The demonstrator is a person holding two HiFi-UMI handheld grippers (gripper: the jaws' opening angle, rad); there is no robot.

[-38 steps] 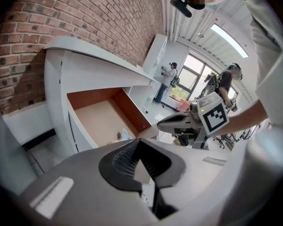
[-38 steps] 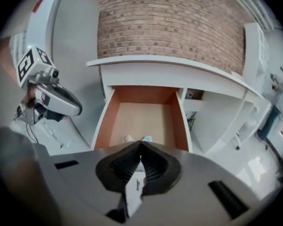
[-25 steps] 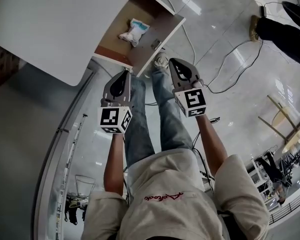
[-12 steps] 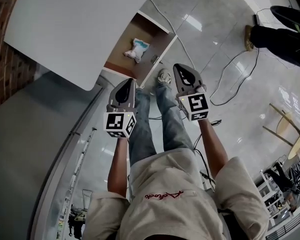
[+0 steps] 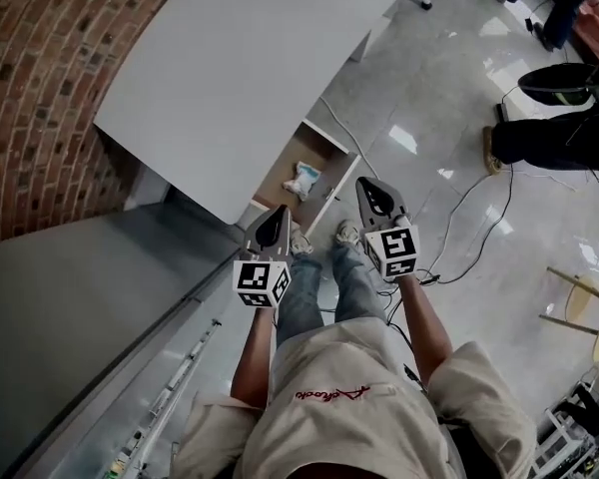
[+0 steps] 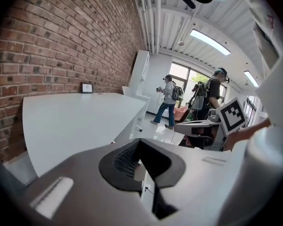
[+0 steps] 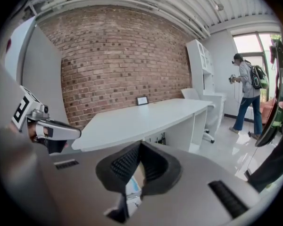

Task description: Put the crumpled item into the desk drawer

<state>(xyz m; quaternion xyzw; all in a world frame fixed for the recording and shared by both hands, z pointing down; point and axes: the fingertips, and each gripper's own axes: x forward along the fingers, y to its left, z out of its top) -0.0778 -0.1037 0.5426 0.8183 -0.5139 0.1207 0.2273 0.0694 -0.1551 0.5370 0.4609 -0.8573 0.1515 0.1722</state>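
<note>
Count: 1 table point(image 5: 250, 68), 1 open drawer point(image 5: 331, 190) under its edge, 1 crumpled item point(image 5: 301, 180), 2 grippers. Item is white with pale-blue patches, scrunched, lying inside the drawer. Left gripper point(image 5: 277, 218) and right gripper point(image 5: 371, 188) hover near the drawer, both jaws closed tip to tip, gripping nothing.

The drawer point(image 5: 283, 171) stands open under the bench point(image 5: 250, 78) edge, and the crumpled item point(image 5: 301, 180) lies in it. The left gripper point(image 5: 282, 212) is before the drawer and the right gripper point(image 5: 363, 183) is beside it, to the right. A wall point(image 5: 40, 88) stands left of the bench.
</note>
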